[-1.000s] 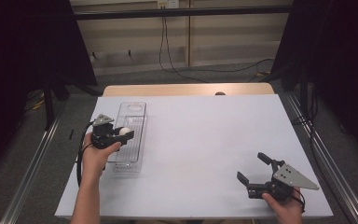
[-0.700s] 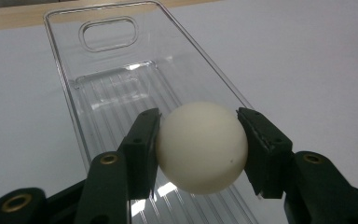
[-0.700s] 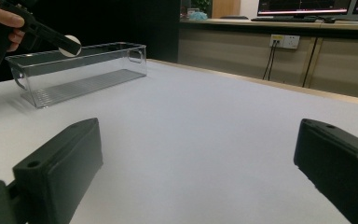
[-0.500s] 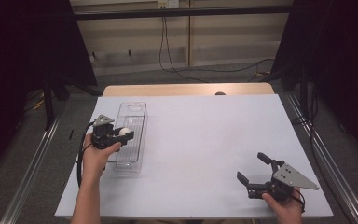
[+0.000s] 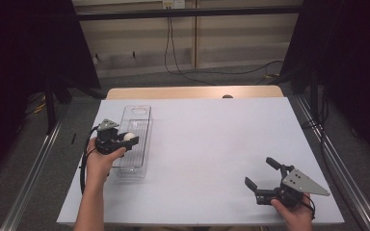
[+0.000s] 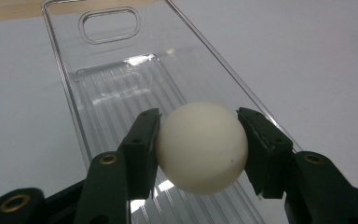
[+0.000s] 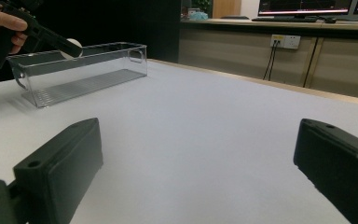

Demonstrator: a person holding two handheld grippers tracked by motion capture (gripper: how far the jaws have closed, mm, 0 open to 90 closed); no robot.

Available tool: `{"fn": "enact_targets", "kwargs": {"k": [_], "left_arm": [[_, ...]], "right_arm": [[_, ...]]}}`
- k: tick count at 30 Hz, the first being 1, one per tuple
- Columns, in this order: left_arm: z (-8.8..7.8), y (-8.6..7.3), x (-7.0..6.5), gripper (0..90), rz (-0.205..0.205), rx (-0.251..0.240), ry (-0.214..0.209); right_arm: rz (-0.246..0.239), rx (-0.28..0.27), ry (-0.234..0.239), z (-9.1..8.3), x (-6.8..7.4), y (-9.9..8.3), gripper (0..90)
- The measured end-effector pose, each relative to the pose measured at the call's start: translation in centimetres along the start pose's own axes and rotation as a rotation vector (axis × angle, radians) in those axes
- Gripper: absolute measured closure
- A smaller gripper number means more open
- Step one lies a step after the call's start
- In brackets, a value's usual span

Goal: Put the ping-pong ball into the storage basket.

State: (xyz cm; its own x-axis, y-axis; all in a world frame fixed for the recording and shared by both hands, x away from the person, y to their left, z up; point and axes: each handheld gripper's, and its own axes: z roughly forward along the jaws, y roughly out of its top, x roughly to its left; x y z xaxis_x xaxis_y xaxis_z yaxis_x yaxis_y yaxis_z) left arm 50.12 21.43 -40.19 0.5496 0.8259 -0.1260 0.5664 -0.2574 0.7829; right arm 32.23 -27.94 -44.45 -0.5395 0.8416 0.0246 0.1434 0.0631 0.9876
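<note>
The white table (image 5: 212,144) is the landmark. A strip of wood (image 5: 192,92) shows along its far edge. Beyond that edge a grey floor (image 5: 212,77) runs to a beige wall (image 5: 231,29), with black cables (image 5: 173,53) hanging down the wall and trailing across the floor. Dark curtains (image 5: 24,57) stand to the left and right of the table. Metal rails (image 5: 33,168) run along both its sides. In the right gripper view, a counter (image 7: 279,23) past the table carries monitors (image 7: 303,7), with a socket (image 7: 284,41) on its front.

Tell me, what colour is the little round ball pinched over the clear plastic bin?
Creamy white, plain and matte; the small round ball shows best in the left gripper view.
</note>
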Motion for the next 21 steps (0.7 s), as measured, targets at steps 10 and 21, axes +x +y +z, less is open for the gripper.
{"fn": "enact_targets", "kwargs": {"k": [10, 21], "left_arm": [[0.11, -0.06, -0.02, 50.3, -0.012, -0.001, 0.000], [0.16, -0.08, 0.01, 49.8, -0.015, -0.001, 0.000]], "right_arm": [[0.000, 0.000, 0.000, 0.01, 0.01, 0.00, 0.8], [0.004, 0.000, 0.002, -0.02, 0.01, 0.02, 0.8]]}}
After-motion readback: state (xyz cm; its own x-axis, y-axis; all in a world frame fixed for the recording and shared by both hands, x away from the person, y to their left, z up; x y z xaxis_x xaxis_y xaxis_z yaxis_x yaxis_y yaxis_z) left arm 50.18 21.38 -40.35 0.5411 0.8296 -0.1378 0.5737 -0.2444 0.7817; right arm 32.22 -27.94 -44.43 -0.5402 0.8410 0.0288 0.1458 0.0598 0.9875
